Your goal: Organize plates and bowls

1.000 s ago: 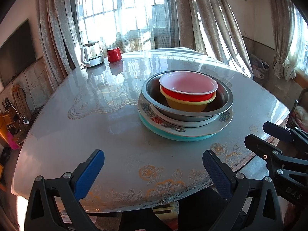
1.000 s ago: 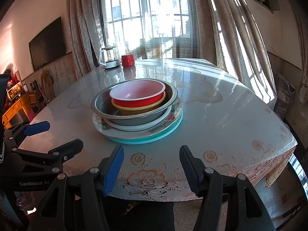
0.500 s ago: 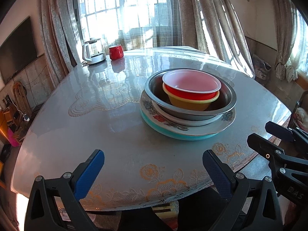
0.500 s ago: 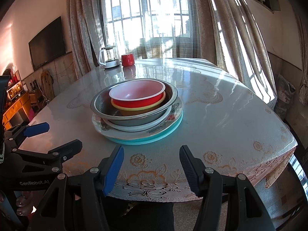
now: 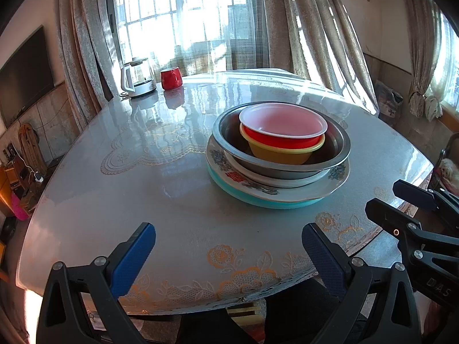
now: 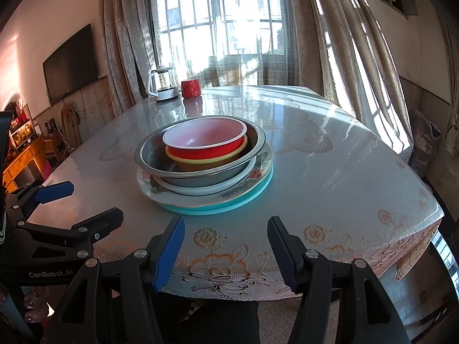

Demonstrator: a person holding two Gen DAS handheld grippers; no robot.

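One stack stands on the round table. From the bottom it is a teal plate, a floral plate, a white dish, a steel basin, a yellow bowl and a red bowl on top. My left gripper hovers open over the table's near edge, short of the stack. My right gripper is open too, empty, just in front of the teal plate.
A glass kettle and a red mug stand at the table's far side by the curtained window. A dark television hangs on the left wall. Bare tabletop lies left and right of the stack.
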